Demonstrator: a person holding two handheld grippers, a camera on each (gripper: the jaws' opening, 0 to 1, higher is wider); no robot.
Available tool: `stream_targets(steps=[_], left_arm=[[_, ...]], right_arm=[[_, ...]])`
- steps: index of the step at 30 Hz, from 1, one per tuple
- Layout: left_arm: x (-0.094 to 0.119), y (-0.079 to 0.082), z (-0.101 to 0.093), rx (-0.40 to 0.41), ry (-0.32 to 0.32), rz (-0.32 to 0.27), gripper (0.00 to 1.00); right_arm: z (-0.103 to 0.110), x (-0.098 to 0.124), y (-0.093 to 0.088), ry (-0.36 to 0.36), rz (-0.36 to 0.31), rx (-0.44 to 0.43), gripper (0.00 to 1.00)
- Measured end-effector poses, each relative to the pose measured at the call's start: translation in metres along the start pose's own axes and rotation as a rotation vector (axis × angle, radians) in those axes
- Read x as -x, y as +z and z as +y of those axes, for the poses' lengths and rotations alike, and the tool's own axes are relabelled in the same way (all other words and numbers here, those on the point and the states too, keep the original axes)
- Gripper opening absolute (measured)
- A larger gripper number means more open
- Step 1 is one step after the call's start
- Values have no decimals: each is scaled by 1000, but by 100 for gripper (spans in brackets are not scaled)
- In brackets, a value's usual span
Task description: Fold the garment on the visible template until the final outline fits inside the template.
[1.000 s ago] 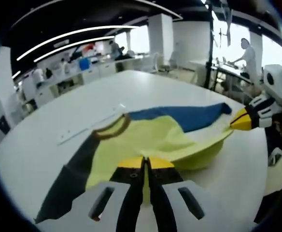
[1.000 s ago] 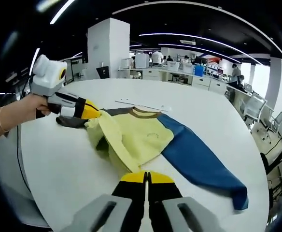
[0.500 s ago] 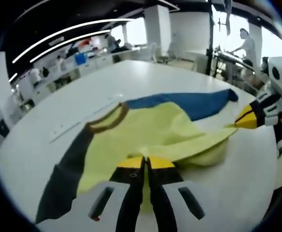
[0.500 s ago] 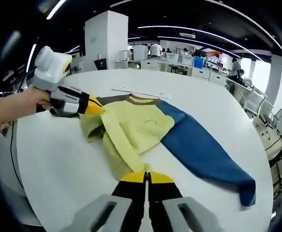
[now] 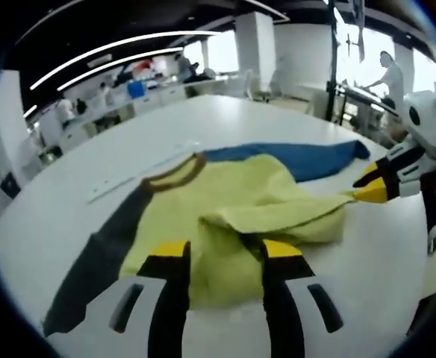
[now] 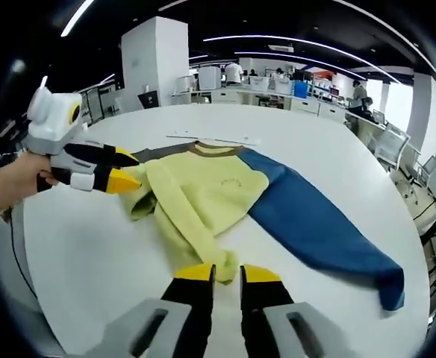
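Yellow sweatshirt [image 5: 233, 216] with blue and grey sleeves lies on my white table [image 5: 76, 224], print unreadable; my left claw [image 5: 219, 257] and right claw [image 6: 223, 274] are both released.

your left gripper [image 5: 218, 257] now spread wide after pinching the sweatshirt's [image 6: 203, 198] yellow hem, your right gripper [image 6: 225, 274] parted too, cloth released, the folded-over hem now resting flat across the yellow body
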State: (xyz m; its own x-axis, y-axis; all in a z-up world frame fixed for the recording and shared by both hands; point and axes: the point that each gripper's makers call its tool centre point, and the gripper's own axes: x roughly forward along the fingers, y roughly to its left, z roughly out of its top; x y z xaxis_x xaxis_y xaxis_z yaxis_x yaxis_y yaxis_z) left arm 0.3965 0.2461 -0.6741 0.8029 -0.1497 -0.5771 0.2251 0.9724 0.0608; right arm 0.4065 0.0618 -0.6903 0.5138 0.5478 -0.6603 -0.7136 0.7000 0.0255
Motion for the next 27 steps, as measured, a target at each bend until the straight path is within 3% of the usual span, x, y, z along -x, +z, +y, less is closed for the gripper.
stream_targets(steps=[4,11,13,19,27], left_arm=[[5,-5,-7,37,26,-4,39],[4,-29,-15,44,101,53,34],[8,-37,-13,113,147,67,31],[6,-40,-27,100,150,47,24],[-7,-42,-26,120,168,55,21]], right_arm=[[2,3,2,7,-8,1,17],[4,5,-1,13,-3,7,20],[3,6,-2,10,-5,5,20],[3,6,-5,9,1,-3,19],[5,8,-4,17,-8,-11,19]])
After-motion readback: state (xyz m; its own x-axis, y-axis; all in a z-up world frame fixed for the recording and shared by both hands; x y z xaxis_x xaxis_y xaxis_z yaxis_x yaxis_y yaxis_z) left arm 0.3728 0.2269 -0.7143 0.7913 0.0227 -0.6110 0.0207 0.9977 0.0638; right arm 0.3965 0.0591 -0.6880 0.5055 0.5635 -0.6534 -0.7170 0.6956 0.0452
